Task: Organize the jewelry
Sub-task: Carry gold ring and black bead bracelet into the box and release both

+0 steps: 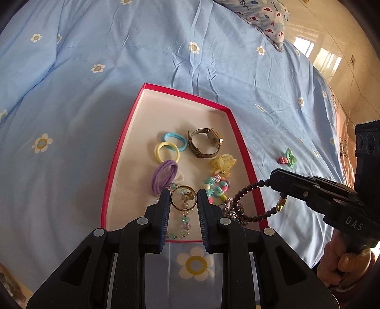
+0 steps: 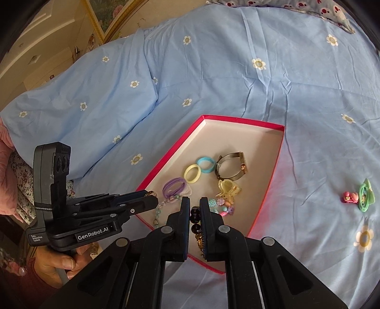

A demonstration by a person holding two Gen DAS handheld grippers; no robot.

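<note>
A light blue bedsheet (image 1: 166, 59) printed with small white-and-yellow daisies covers the bed, creased in soft folds. A pillow (image 1: 266, 14) with a red, white and navy cartoon print lies at the far end. Beyond the bed's edge, glossy cream wall tiles (image 1: 337, 61) reflect bright window light. In the right wrist view, a gold-framed floral painting (image 2: 104, 16) leans against pale cabinet panelling (image 2: 42, 47).

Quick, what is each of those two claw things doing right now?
Left gripper: closed on a thin gold ring.
Right gripper: closed on a dark round-beaded bracelet.
</note>
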